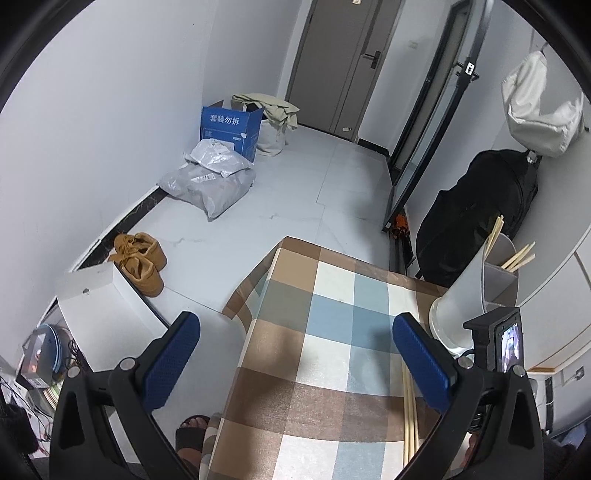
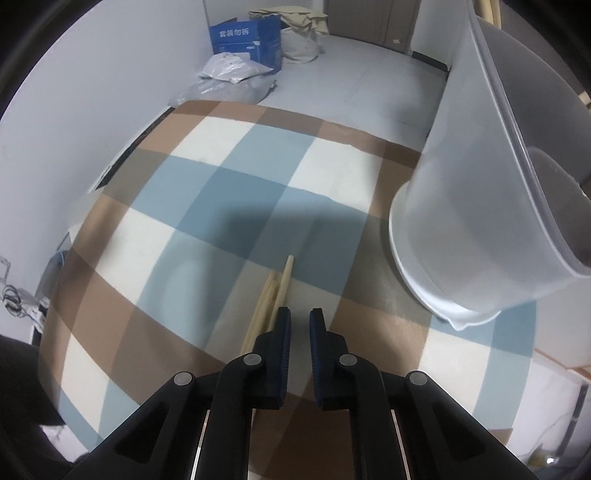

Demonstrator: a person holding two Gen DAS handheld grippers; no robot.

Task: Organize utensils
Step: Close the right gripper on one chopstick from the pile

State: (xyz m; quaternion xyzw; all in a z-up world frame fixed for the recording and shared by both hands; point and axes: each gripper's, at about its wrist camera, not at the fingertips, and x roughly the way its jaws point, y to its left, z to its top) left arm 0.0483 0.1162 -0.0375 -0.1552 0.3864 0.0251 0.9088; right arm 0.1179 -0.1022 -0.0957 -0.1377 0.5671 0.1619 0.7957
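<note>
Your left gripper (image 1: 295,354) stands wide open with nothing between its blue pads, above the checkered tablecloth (image 1: 332,295). Your right gripper (image 2: 300,317) points steeply down at the cloth; its jaws are nearly closed, a narrow gap remains, and they hold nothing. The loose chopsticks (image 2: 275,291) lie on the cloth just left of its fingertips. More chopsticks stand in the pale utensil holder (image 2: 461,206) nearby.

The only readable text is on the open blue cardboard box (image 1: 229,130) standing on the floor against the white wall: large white Chinese characters, 套装勿拆, across its side. The same characters show on it in the right wrist view (image 2: 246,35). Smaller white print beneath them is too small to read.
</note>
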